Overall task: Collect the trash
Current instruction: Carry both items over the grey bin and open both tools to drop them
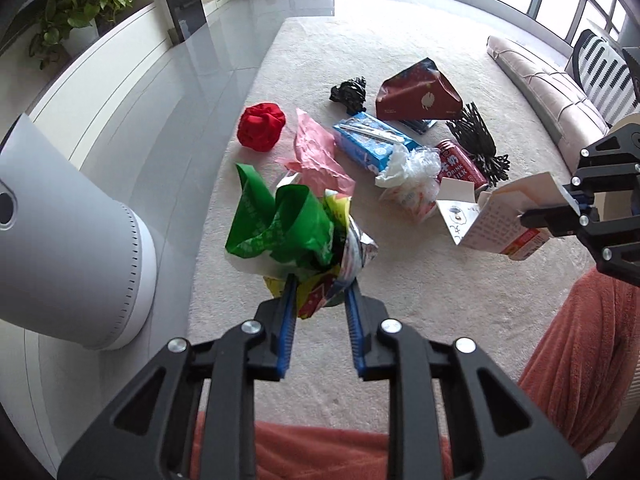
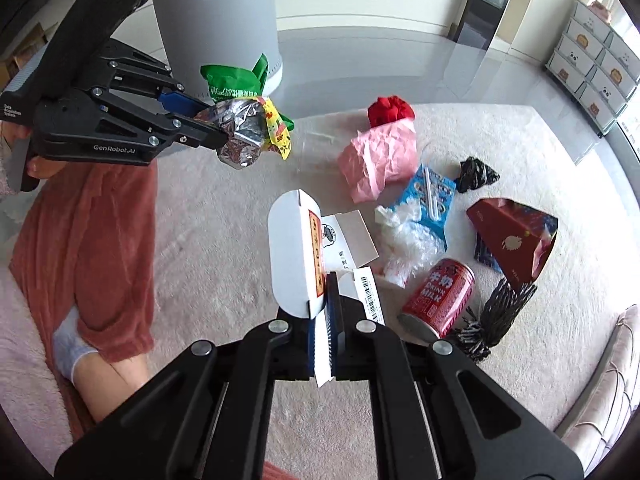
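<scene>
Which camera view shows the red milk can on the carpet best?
The right wrist view shows the red milk can best: its whole side and its printed label show. In the left wrist view the red milk can is farther away, and the white plastic wrap and the white carton partly hide it.

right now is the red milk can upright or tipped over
Tipped over: the red milk can lies on its side on the carpet, its end facing the camera.

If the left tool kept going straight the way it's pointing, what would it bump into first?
The left tool already grips a crumpled snack wrapper with a green bag bunched against it. Beyond that bundle, the pink paper on the carpet looks first in line, though depth is hard to judge.
</scene>
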`<state>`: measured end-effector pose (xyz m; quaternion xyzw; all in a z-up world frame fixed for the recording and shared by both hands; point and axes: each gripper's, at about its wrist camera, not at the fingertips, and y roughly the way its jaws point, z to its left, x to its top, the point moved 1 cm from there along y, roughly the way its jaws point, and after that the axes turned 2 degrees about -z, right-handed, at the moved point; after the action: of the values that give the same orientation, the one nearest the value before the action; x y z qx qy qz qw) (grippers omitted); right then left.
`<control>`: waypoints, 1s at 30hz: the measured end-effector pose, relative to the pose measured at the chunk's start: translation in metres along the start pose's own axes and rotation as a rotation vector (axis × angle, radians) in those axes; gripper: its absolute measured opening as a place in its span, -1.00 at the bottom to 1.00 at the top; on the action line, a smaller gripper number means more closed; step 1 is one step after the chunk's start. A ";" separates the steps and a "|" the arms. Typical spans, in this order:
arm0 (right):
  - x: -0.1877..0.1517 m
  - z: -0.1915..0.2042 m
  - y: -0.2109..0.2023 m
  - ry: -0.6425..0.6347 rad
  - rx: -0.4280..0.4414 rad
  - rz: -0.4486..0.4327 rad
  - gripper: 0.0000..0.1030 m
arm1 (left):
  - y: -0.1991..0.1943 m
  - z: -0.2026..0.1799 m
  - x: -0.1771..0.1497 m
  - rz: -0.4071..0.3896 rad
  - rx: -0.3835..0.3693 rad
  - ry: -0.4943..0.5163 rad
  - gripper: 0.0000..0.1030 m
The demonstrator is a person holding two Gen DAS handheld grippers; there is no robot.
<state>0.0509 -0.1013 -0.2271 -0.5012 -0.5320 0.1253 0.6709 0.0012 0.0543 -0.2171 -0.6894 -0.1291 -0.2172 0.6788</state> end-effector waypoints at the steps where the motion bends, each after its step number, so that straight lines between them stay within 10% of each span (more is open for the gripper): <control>1: 0.011 0.005 -0.006 -0.007 0.004 -0.019 -0.92 | -0.010 0.009 -0.001 -0.006 0.008 -0.015 -0.54; 16: 0.257 0.095 -0.059 -0.175 0.084 -0.293 -0.92 | -0.178 0.175 0.010 -0.238 0.250 -0.176 -0.52; 30: 0.424 0.153 0.016 -0.079 0.188 -0.313 -0.92 | -0.186 0.288 -0.002 -0.219 0.312 -0.320 -0.45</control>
<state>0.0993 0.2858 -0.0010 -0.3422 -0.6153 0.0882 0.7047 -0.0530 0.3489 -0.0499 -0.5836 -0.3410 -0.1548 0.7205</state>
